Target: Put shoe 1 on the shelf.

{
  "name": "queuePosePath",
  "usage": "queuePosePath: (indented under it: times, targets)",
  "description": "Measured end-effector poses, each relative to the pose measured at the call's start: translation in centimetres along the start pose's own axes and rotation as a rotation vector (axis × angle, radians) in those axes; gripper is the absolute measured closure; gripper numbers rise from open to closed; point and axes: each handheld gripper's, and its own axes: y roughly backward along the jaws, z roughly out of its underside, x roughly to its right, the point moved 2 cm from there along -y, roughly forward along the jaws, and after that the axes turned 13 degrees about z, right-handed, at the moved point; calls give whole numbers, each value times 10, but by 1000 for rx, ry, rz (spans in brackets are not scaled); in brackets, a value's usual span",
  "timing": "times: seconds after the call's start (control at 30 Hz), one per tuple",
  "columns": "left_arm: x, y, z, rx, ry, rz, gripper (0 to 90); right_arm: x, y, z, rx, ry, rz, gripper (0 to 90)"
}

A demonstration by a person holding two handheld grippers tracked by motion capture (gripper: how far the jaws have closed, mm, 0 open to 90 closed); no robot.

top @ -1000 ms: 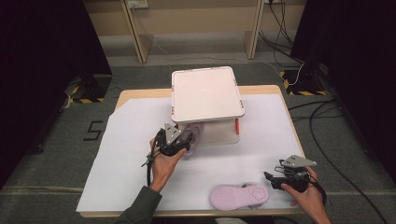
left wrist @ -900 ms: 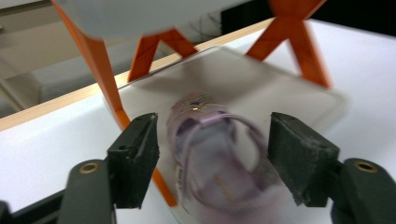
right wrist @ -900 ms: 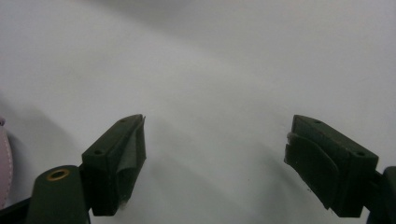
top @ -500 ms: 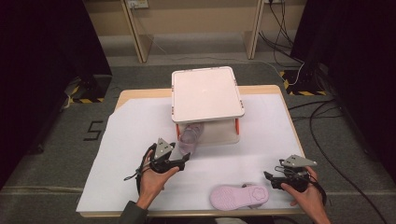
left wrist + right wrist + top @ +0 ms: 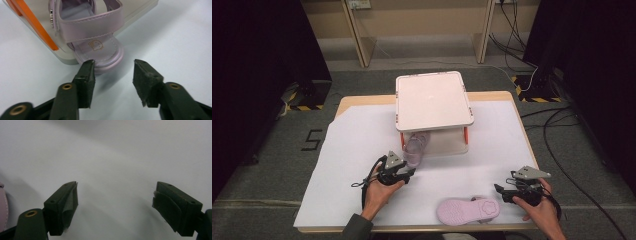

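1. Lilac sandal — soft pale-purple straps with white stitching, a small cartoon face printed on the insole, rounded toe.
2. It lies on the bottom level of the white two-tier rack, between the orange posts, its toe sticking out over the shelf edge toward you.
3. Your left gripper sits just in front of that toe; jaws apart, nothing between the pads, no contact with the sandal. They have just been closing in from a wider gap.
4. Compared with a second ago: your left hand has pulled back from the rack and sits lower and nearer to you on the white sheet; the sandal stays on the shelf.
5. Second lilac sandal lies sole-up near the front table edge, same spot as before.
6. Your right gripper rests just right of that second sandal, jaws wide apart and empty, unmoved from the earlier frames.
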Motion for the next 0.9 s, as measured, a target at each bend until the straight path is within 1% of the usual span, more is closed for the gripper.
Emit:
queuePosePath:
  times: [0.1, 0.2, 0.23, 0.33, 0.4, 0.47, 0.53, 0.57, 0.6, 0.63, 0.67, 0.7, 0.77, 0.8, 0.9]
  targets:
    - [0, -2, -1, -1, -16, 0, 644, -1, 0, 0, -3, 3, 1, 201]
    - [5, -7, -4, -17, -57, -2, 682, -1, -1, 0, -4, -2, 1, 201]
    - [6, -9, -5, -17, -62, 1, 692, -1, -1, 0, -4, -2, 1, 202]
    - [8, -16, -10, -10, -65, 3, 722, -1, 0, -1, -5, 0, 4, 201]
    - [9, -22, -13, -7, -71, -9, 734, -1, 0, -1, -5, 0, 4, 201]
    - [8, -26, -16, 3, -68, -22, 751, 0, 0, 0, -2, 1, 4, 202]
    - [6, -30, -18, 11, -64, -37, 755, 0, 0, 0, 1, 4, 4, 202]
    - [4, -30, -19, 6, -69, -57, 755, 0, 0, 0, -1, 2, 3, 201]
    - [3, -32, -21, 14, -72, -72, 755, 0, 0, 0, -1, 2, 3, 201]
    - [1, -33, -22, 11, -67, -75, 697, 0, 0, -1, 1, 5, 3, 201]
    - [-1, -34, -23, 17, -51, -63, 697, 0, 0, -1, 1, 5, 3, 201]
    - [-1, -35, -23, 20, -48, -63, 692, -1, 0, 0, -1, -2, 2, 202]
    - [-1, -38, -25, 21, -60, -77, 691, 0, 0, 0, -2, 2, 2, 201]
    - [-1, -39, -26, 13, -69, -89, 689, -1, 0, -1, -4, 2, 2, 201]
    - [-3, -44, -29, 19, -65, -90, 685, -1, 0, -1, -1, 0, 2, 202]
